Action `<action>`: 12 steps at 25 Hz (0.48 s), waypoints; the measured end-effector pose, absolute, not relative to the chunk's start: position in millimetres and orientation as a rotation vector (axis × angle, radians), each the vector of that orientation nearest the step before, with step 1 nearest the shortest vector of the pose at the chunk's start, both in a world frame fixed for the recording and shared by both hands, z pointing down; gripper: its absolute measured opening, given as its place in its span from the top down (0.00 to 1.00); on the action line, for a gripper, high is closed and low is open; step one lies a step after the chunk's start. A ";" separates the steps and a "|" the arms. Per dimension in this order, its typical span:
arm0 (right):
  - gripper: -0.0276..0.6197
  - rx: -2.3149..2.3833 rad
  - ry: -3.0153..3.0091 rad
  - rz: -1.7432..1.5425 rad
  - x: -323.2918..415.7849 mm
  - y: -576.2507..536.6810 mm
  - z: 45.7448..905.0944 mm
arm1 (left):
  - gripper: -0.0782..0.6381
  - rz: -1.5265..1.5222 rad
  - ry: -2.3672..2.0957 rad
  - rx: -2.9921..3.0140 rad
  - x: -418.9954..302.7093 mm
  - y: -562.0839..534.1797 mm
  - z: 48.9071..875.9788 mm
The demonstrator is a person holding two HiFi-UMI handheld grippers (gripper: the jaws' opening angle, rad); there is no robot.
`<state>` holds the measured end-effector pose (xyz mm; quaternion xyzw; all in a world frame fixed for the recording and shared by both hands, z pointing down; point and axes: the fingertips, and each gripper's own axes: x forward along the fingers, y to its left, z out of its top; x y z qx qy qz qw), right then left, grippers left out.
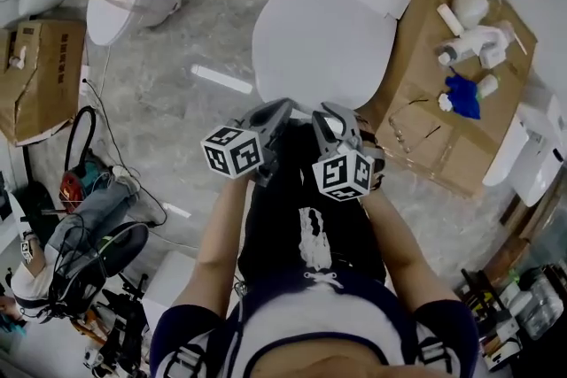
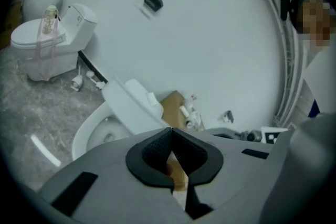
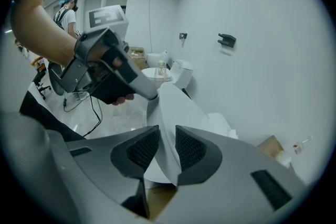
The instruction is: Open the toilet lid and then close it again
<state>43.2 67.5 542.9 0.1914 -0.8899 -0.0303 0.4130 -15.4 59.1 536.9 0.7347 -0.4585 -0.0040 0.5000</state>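
Grey floor (image 1: 164,106) under the toilet lid (image 1: 323,40). Your right gripper (image 3: 167,139) clamps its front edge; left gripper (image 2: 171,135) closed, empty. Follow the hinge arc, no twisting.

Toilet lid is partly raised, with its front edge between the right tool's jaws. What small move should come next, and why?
Probably raise the toilet lid a little further up and back. The right tool is closed on its edge, the lid stands only partly up over the bowl, and the left tool is shut and empty.
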 end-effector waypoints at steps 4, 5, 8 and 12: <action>0.82 0.515 -2.227 -0.071 45.2 66.8 535.2 | 0.88 -0.083 -1.110 1.873 -8.9 21.6 494.1; 0.82 0.542 -2.228 -0.091 45.5 61.6 531.8 | 0.88 -0.072 -1.113 1.911 -8.2 10.1 485.8; 0.83 0.619 -2.237 -0.126 49.0 43.9 516.3 | 0.88 -0.064 -1.093 1.984 -5.6 -7.7 464.6; 0.83 0.690 -2.241 -0.115 54.3 23.1 494.8 | 0.88 -0.017 -1.061 1.991 -7.6 0.2 460.9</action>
